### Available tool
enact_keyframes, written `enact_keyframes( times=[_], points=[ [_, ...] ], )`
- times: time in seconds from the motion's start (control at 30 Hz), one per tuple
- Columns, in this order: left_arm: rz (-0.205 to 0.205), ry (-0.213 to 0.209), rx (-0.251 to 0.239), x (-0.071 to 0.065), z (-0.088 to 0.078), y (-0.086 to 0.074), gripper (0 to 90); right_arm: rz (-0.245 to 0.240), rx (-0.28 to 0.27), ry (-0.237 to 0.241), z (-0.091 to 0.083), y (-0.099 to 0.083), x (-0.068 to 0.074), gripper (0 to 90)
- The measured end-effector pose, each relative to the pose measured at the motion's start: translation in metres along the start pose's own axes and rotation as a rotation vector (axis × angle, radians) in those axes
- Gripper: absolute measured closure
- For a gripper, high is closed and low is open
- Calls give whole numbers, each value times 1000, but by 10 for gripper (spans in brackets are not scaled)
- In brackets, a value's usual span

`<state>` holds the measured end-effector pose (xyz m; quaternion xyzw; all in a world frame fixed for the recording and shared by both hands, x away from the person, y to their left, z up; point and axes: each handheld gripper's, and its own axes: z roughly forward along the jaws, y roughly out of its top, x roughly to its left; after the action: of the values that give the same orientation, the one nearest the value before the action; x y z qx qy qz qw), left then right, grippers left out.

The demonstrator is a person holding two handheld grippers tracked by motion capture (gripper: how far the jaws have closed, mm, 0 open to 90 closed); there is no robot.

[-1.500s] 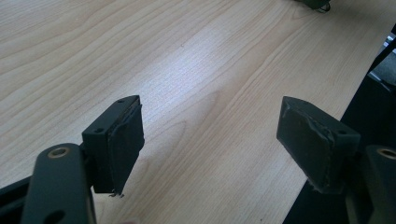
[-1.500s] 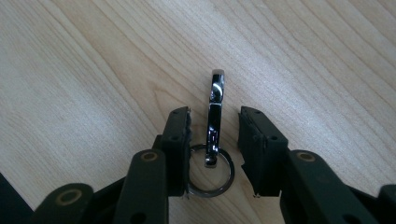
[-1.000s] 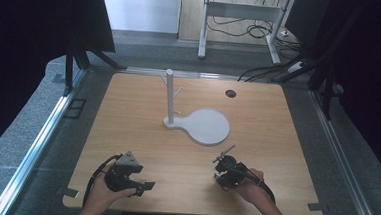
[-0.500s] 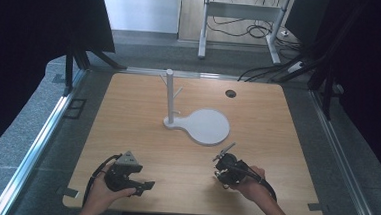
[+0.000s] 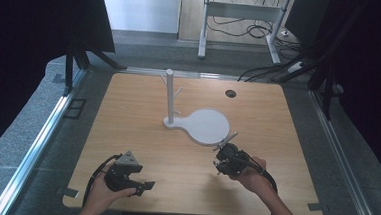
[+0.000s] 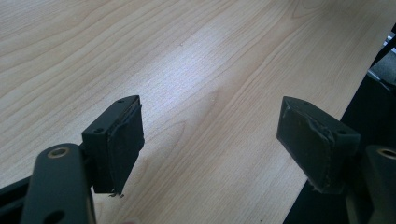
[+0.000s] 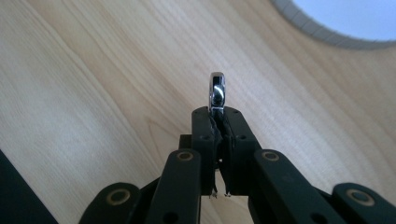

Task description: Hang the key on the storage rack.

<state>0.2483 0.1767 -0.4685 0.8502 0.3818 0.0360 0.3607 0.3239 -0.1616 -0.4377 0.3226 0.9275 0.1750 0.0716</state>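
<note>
Shiny chrome metal ring-like piece [image 7: 216,92] pinched edge-on between pressed-together jaws of right gripper [image 5: 224,157], held above wooden table [image 5: 128,113], just near-side of round white disc base [image 5: 208,125] of white peg stand [image 5: 170,93]. Exact identity unclear. Left gripper [image 6: 210,135] spread wide, empty, near table's front edge, well left of stand. Risk: thin edge grip on slick metal, so piece could pivot or slip if hand tilts or jaws ease.
</note>
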Motion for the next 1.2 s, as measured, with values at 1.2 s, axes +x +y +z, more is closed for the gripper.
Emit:
enact_keyframes(
  times=[1.2],
  points=[
    [4,-4,7,-2,2,0,234,-14,-32,-47,-24,61,-15,846]
  ],
)
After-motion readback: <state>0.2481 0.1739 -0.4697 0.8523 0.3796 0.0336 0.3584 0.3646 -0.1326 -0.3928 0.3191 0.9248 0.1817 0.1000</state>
